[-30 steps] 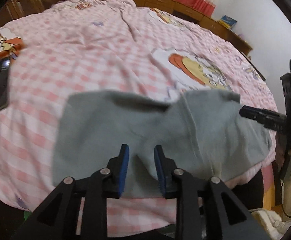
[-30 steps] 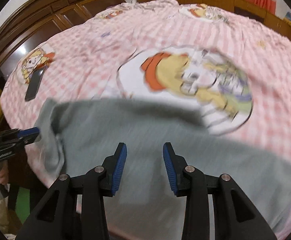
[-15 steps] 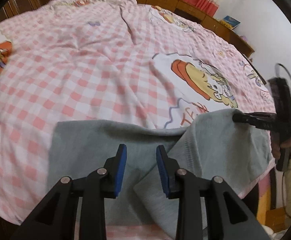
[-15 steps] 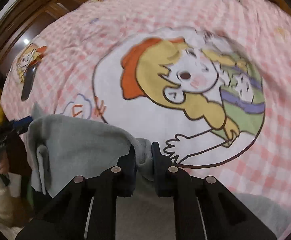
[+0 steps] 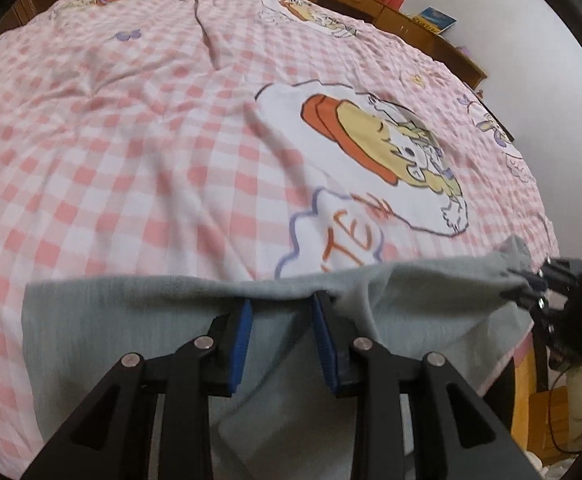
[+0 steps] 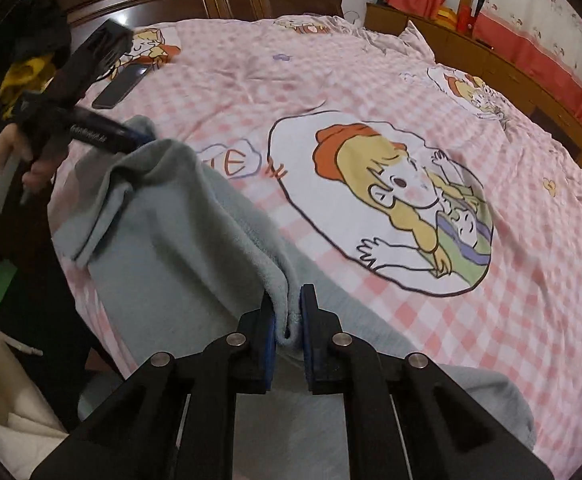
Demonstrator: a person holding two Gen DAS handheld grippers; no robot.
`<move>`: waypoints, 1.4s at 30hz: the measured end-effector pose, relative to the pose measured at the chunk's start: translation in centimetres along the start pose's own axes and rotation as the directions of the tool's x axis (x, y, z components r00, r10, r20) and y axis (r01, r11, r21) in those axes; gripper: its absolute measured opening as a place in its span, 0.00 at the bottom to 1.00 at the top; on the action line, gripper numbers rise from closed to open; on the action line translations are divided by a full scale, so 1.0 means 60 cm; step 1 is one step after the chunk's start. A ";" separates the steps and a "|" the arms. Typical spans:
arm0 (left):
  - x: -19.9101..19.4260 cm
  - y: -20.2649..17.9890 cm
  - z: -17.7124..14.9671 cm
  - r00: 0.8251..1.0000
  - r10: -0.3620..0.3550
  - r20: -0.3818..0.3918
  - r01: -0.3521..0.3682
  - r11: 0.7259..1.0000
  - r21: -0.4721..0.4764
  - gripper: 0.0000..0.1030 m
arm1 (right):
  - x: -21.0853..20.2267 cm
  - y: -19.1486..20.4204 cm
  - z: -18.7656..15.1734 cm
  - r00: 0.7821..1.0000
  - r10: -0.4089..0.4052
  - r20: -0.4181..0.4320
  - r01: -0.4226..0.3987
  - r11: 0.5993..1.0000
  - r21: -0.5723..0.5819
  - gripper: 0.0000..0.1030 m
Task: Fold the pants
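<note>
Grey pants (image 6: 179, 240) lie at the near edge of a bed. My right gripper (image 6: 289, 314) is shut on a bunched fold of their edge, with cloth squeezed between the blue pads. In the left wrist view my left gripper (image 5: 283, 304) has its tips under the raised edge of the pants (image 5: 131, 328), narrowly parted with cloth across them. From the right wrist view the left gripper (image 6: 141, 138) pinches a lifted corner. The edge hangs between both grippers, and the right gripper (image 5: 525, 286) shows at its far end.
The bed has a pink checked sheet (image 6: 371, 80) with cartoon prints. A dark phone (image 6: 121, 86) lies near the headboard side. Wooden cabinets (image 6: 491, 64) border the bed. A hand (image 6: 39, 160) with a cream sleeve holds the left gripper at the bed's edge.
My right gripper shut on the pants' edge and lifted it. Both grippers moved over the bed, and the edge now hangs raised between them instead of lying flat.
</note>
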State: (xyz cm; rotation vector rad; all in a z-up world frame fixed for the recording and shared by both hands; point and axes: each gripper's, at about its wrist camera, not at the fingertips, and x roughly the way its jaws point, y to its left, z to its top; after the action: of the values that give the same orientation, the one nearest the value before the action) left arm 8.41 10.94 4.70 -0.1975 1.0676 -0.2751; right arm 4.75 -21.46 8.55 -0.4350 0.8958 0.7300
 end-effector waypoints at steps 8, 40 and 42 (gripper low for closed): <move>0.011 0.023 0.039 0.998 0.035 0.051 -0.033 0.998 -0.054 0.30 | 0.027 -0.017 0.090 0.975 -0.215 0.063 0.219 0.974 -0.057 0.11; -0.145 -0.033 -0.158 0.986 0.093 0.142 -0.091 0.996 -0.021 0.66 | -0.004 0.064 -0.037 0.996 -0.051 -0.077 0.068 0.967 0.246 0.47; -0.145 -0.049 -0.179 0.988 0.084 0.127 -0.083 0.996 -0.009 0.66 | -0.007 0.072 -0.049 0.997 -0.039 -0.068 0.056 0.963 0.263 0.47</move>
State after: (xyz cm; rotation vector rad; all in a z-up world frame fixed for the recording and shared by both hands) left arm -5.37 10.62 7.79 -0.1706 0.9476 -0.1826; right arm -0.19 -20.48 7.04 -0.2417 1.0229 0.5452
